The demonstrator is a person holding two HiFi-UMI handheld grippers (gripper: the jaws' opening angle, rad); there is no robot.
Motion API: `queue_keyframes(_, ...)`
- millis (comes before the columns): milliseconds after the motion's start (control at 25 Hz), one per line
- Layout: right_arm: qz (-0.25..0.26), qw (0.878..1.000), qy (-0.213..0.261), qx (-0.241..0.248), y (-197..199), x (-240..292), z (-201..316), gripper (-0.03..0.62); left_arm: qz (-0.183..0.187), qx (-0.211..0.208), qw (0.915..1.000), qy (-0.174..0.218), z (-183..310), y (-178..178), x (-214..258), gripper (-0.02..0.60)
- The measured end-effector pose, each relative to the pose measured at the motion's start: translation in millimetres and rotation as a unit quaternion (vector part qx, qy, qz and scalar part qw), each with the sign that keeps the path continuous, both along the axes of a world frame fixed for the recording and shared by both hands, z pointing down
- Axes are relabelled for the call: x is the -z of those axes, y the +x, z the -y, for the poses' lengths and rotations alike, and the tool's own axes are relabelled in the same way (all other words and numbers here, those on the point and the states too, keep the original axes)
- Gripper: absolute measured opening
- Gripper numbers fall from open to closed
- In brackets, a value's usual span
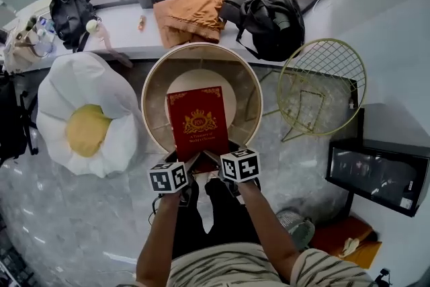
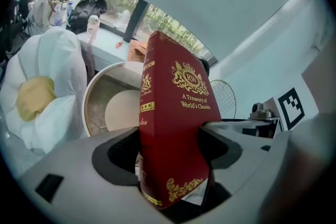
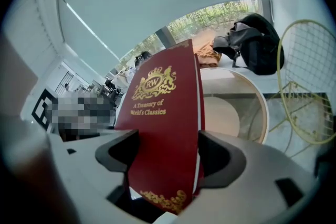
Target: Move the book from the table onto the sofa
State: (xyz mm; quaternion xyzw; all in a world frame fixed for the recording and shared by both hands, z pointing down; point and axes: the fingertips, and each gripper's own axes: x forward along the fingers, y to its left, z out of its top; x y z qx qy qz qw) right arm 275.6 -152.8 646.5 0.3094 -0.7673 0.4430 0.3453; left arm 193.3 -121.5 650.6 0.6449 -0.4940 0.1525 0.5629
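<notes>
Grey marble floor (image 1: pixel 74 212) under round table (image 1: pixel 149 94); red book (image 1: pixel 197 123) over tabletop, cover up, near edge between both jaw pairs; left gripper (image 1: pixel 190 162) jaws pinching its near-left corner; right gripper (image 1: pixel 215 159) jaws pinching near-right corner; sofa (image 1: pixel 67 87) left of table.

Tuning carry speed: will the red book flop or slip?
Probably stiff: the book juts out, unsagging, from the left tool and right tool at its near edge. Smooth-looking cover, so it could slip; looks thick, likely hefty.
</notes>
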Motion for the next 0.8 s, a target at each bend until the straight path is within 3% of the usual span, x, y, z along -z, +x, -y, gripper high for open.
queue_keyframes(520,0.024,0.997,0.056,0.041,-29,127,-18,0.373,0.018,0.039,0.9975,0.056,-24,-26,127,0.357)
queue_keyframes(800,0.038,0.991,0.112,0.064,-42,199,-13,0.374,0.024,0.065,0.9923,0.103,-22,-38,195,0.357)
